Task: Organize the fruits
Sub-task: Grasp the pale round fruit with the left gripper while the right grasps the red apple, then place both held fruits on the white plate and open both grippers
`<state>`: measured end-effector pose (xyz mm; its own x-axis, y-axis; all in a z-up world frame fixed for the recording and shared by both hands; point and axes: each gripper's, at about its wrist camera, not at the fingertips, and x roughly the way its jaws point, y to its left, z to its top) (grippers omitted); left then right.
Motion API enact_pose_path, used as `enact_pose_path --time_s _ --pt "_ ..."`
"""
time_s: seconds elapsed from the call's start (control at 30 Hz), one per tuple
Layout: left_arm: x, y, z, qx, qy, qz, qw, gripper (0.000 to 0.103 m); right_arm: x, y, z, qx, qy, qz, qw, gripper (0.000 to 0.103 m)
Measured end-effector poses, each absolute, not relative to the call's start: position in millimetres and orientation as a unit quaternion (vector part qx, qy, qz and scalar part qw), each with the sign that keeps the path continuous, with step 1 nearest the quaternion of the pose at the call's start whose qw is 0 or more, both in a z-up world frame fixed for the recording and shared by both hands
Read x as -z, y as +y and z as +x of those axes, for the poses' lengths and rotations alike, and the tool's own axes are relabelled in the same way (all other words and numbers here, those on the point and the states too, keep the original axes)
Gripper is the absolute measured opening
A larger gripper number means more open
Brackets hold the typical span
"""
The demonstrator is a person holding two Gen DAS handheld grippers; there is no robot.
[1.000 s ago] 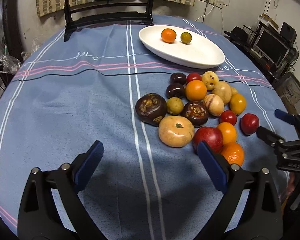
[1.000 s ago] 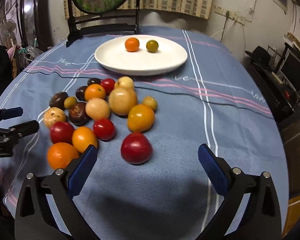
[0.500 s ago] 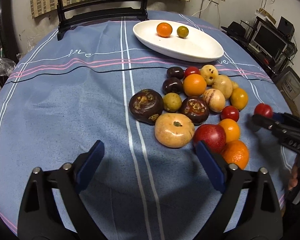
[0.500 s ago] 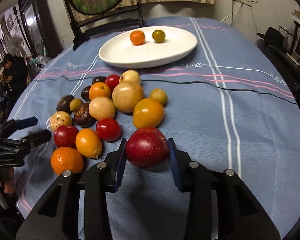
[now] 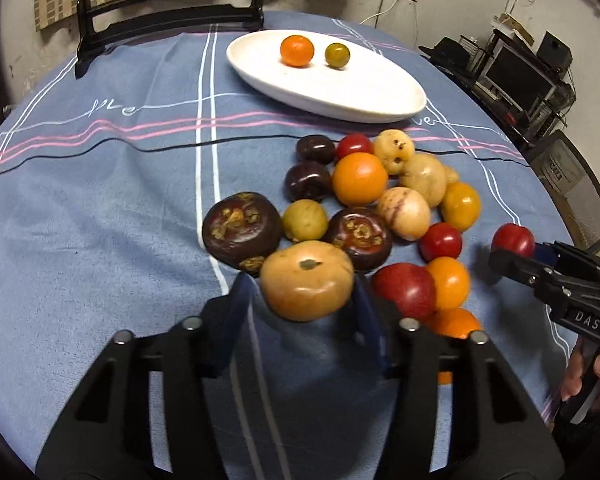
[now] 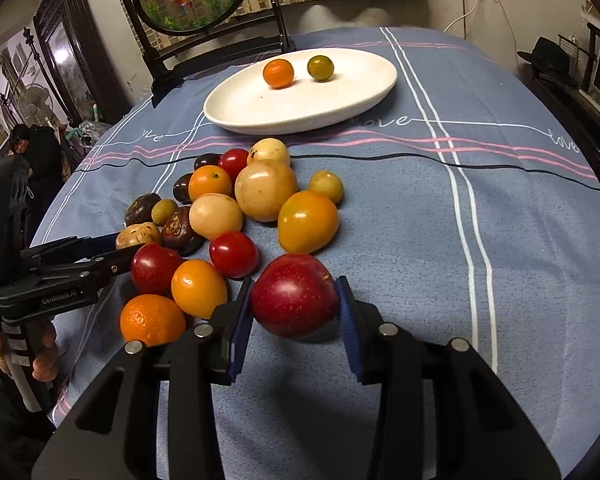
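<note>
Left hand-held gripper [image 5: 304, 312]: blue pads on either side of the tan fruit [image 5: 306, 280] at the near edge of the fruit pile; jaws have just been closing, and the pads now appear to pinch it at its widest girth. Contact on the right pad is blurred, so firmness of hold is uncertain.

Right hand-held gripper [image 6: 296, 312]: clamped on the red apple [image 6: 295, 295], pads at opposite flanks, beside the pile on the blue cloth of the desk [image 6: 520, 220].

White plate [image 6: 236, 112] sits beyond the pile, carrying a small orange [image 6: 278, 73] and a green fruit [image 6: 320, 67], well apart from both held fruits.

Handling, as a judgement: both fruits look round, smooth and glossy, so likely slippery; the tan one looks softer and may bruise under a hard squeeze. Best hold is across the middle, pads level, moderate pressure.

Hard to make out: undersides of both fruits are hidden by the jaws, so I cannot tell whether either is clear of the cloth. The orange [image 5: 456, 324] behind the left jaw is partly covered.
</note>
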<state>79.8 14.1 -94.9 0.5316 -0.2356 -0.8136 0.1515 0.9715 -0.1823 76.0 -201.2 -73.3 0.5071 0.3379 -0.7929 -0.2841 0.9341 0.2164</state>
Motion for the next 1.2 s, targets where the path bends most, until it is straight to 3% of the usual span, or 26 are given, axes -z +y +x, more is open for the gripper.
enact_pose_path --time_s 0.63,0.87,1.2 --pt "33.5 21.9 78.0 0.116 0.434 -0.063 0.891 0.047 44.3 -197.5 88.9 -0.211 0.445 0.013 0.87 0.041" --pt "7.6 22.1 184.0 0.112 0.443 -0.086 0.886 0.047 13.3 -170.9 170.4 -0.234 0.411 -0.043 0.88 0.041" --pt "54.6 7.8 334.5 0.065 0.488 -0.092 0.866 0.047 67.7 -111.6 325.4 -0.224 0.47 -0.066 0.851 0.041"
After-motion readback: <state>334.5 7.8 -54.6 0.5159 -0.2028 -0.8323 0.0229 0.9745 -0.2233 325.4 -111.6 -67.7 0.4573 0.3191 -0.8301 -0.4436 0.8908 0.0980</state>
